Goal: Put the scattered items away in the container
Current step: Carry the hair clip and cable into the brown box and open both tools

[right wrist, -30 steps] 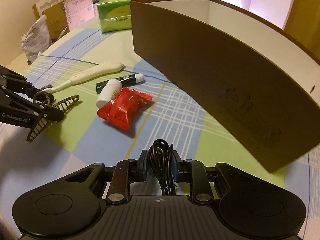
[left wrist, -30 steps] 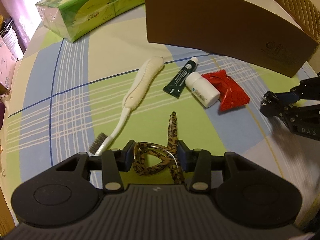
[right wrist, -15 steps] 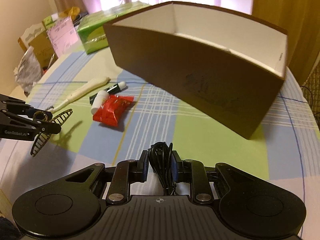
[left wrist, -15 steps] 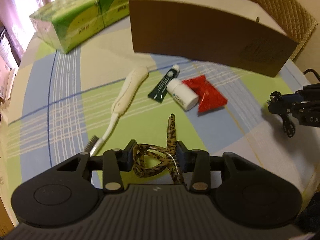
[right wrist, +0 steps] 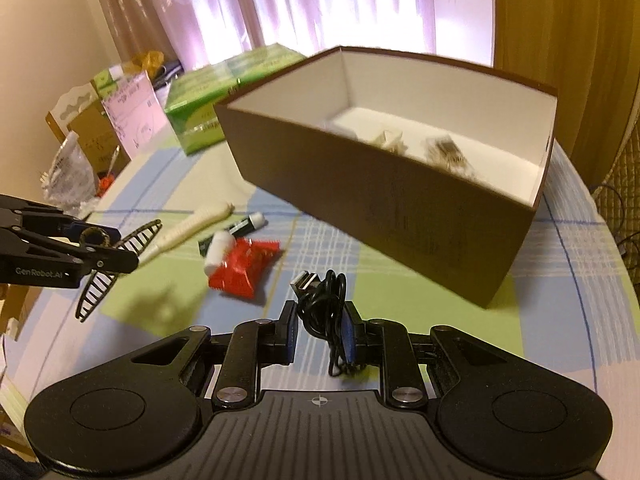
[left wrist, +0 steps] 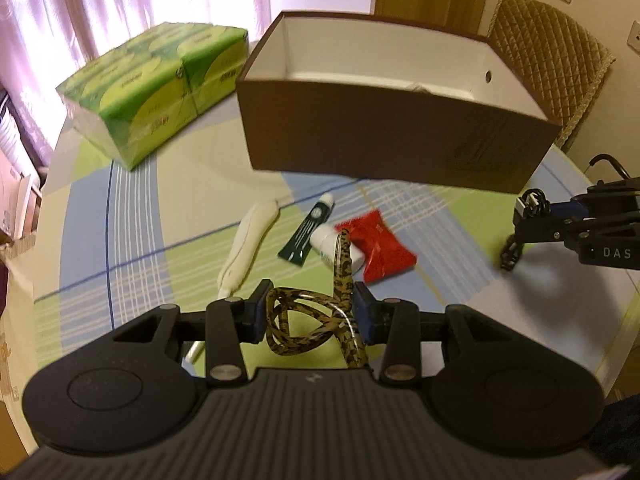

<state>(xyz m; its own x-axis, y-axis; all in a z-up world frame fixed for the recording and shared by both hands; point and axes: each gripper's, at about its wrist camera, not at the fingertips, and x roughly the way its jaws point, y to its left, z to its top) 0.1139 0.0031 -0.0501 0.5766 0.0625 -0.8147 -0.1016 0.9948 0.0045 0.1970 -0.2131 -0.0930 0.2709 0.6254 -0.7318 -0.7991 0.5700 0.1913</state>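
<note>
Left hand-held gripper is clamped on the leopard-print hair claw, right hand-held gripper pinched tight on the coiled black cable, both above the worktop, brown box just beyond.

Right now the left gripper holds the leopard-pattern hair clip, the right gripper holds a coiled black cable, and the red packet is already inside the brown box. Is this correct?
Not quite. The red packet is not in the brown box; it lies on the tablecloth in front of it, as the left wrist view shows. The rest holds: left gripper on the hair clip, right gripper on the black cable.
</note>
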